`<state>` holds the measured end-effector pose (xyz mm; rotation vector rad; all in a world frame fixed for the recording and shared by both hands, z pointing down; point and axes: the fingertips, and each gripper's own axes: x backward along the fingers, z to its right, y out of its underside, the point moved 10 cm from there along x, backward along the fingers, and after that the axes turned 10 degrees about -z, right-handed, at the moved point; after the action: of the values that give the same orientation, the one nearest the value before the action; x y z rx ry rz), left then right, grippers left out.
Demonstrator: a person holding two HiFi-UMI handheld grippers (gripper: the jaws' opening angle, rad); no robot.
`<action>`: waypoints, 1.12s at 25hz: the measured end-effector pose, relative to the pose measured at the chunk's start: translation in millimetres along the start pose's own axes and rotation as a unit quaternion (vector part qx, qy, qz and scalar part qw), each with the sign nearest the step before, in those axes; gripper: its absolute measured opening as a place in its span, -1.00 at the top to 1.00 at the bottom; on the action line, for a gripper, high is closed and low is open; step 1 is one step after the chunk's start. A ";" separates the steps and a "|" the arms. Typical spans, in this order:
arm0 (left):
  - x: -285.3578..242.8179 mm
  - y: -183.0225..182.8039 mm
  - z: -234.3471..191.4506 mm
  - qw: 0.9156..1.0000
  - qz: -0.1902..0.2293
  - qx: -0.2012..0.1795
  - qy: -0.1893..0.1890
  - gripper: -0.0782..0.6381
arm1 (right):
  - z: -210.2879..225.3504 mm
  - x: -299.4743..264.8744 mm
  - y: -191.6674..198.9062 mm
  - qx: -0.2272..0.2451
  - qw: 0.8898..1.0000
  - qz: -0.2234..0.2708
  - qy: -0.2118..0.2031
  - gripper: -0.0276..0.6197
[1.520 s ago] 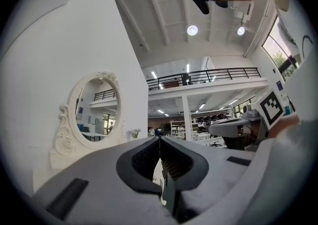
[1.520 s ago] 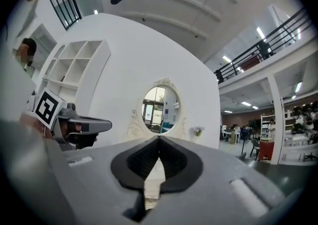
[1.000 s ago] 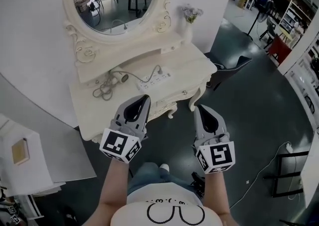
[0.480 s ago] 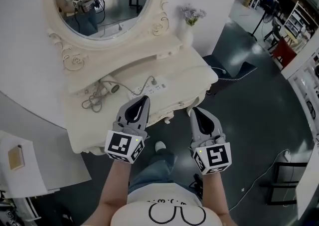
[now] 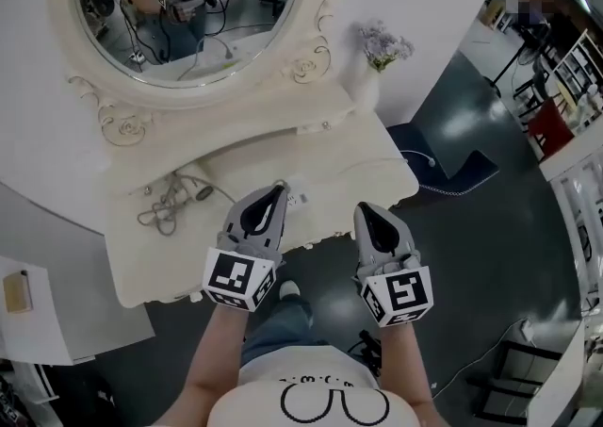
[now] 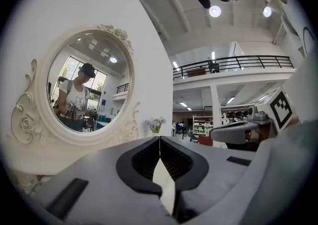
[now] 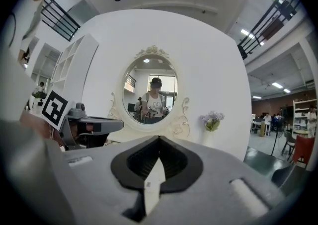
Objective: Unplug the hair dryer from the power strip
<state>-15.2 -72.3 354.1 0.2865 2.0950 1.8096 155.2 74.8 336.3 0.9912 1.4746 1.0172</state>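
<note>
- Head view: a cream dressing table point(image 5: 367, 166) is seen against a white wall, with an oval mirror point(image 5: 188, 29) mounted above it and a vase of flowers point(image 5: 381, 46) placed at its right back corner
- The hair dryer point(image 5: 193, 187) is laid on the left part of the table top, under the mirror, with its cord point(image 5: 156, 215) coiled just beside it on the left
- Only a small white piece of the power strip point(image 5: 294, 197) is shown, near the front middle of the table top; the rest is covered by the left gripper point(image 5: 275, 190), so it cannot be told whether the plug is seated
- The left gripper is held over the front edge of the table, and the right gripper point(image 5: 363, 209) beside it over the dark floor point(image 5: 471, 255) just in front of the table; neither is touching the hair dryer or the cord
- Left gripper view: the jaws of the left gripper point(image 6: 159, 138) are pressed together at the tips with nothing between them; the mirror, with the person reflected in it, is seen ahead on the left and the right gripper on the right
- Right gripper view: the jaws of the right gripper point(image 7: 159, 139) are likewise brought together and nothing is held; the mirror and the flowers are seen ahead, the left gripper at the left; the hair dryer is shown in neither gripper view
</note>
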 end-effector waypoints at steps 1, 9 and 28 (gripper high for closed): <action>-7.1 1.3 -4.2 1.000 -0.007 0.006 -0.006 0.78 | 6.1 -11.2 -1.2 0.002 1.000 -0.004 -0.008 0.92; -49.5 17.4 -26.2 0.997 -0.043 0.035 -0.044 0.78 | 34.7 -86.1 -1.7 0.035 0.996 -0.037 -0.070 0.92; -83.2 93.9 1.4 0.974 -0.121 0.124 -0.144 0.25 | 61.6 -172.9 42.1 0.074 0.956 -0.119 -0.258 0.92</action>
<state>54.3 -87.3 457.5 0.3197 2.0444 1.2863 239.3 -71.2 420.2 1.0580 1.2020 0.4311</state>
